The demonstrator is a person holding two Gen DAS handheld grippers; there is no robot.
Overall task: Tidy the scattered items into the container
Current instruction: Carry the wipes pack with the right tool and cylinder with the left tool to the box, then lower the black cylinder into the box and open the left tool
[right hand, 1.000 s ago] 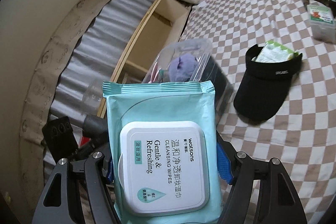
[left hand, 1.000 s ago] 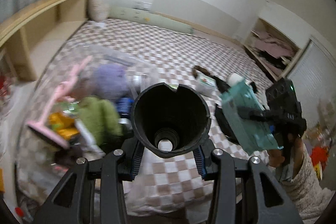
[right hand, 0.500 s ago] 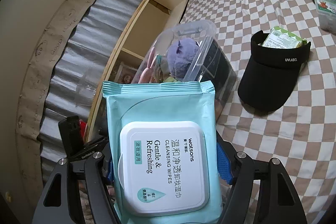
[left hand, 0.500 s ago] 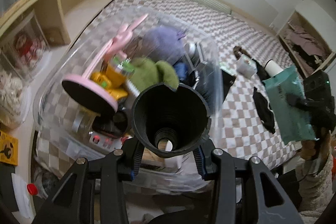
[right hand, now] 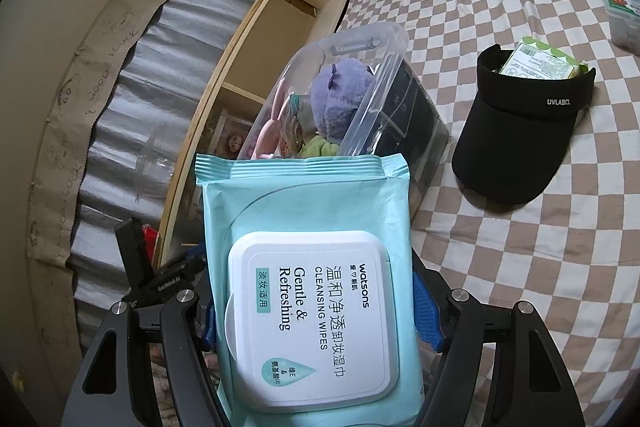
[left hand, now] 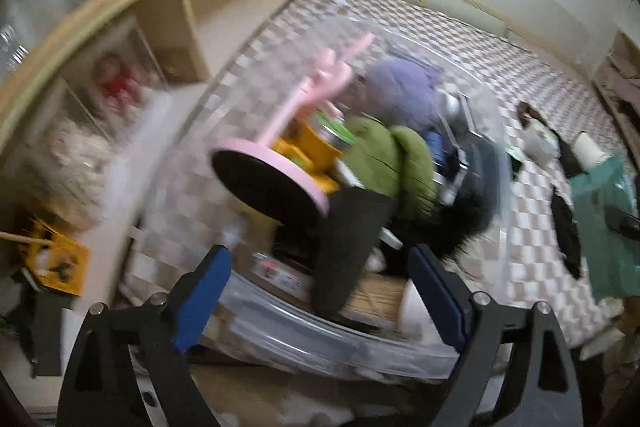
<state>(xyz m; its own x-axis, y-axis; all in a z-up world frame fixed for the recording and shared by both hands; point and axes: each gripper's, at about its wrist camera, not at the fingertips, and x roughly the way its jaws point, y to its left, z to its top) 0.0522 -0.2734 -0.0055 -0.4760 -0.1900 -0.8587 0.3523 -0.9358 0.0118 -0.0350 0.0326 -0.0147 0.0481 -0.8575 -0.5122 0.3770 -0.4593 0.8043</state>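
Observation:
The clear plastic container [left hand: 280, 319] sits on the checkered bed, full of items: a pink stand [left hand: 280, 163], a purple plush [left hand: 400, 95], a green plush [left hand: 392, 155]. A black cone-shaped piece [left hand: 348, 247] now lies inside it, blurred. My left gripper [left hand: 320, 291] is open and empty just above the container's near rim. My right gripper [right hand: 312, 291] is shut on a teal pack of cleansing wipes [right hand: 308, 267], held to the right of the container [right hand: 380, 67]; the pack also shows in the left wrist view [left hand: 600, 219].
A black visor cap [right hand: 516, 143] with a green packet [right hand: 540, 61] behind it lies on the bed [right hand: 520, 247]. A small box [right hand: 620, 11] lies further off. A wooden shelf unit [left hand: 172, 19] runs along the container's far side.
My left gripper opened and let go of the black cone, which dropped into the container. The left view moved in closer over the container. My right gripper still holds the wipes.

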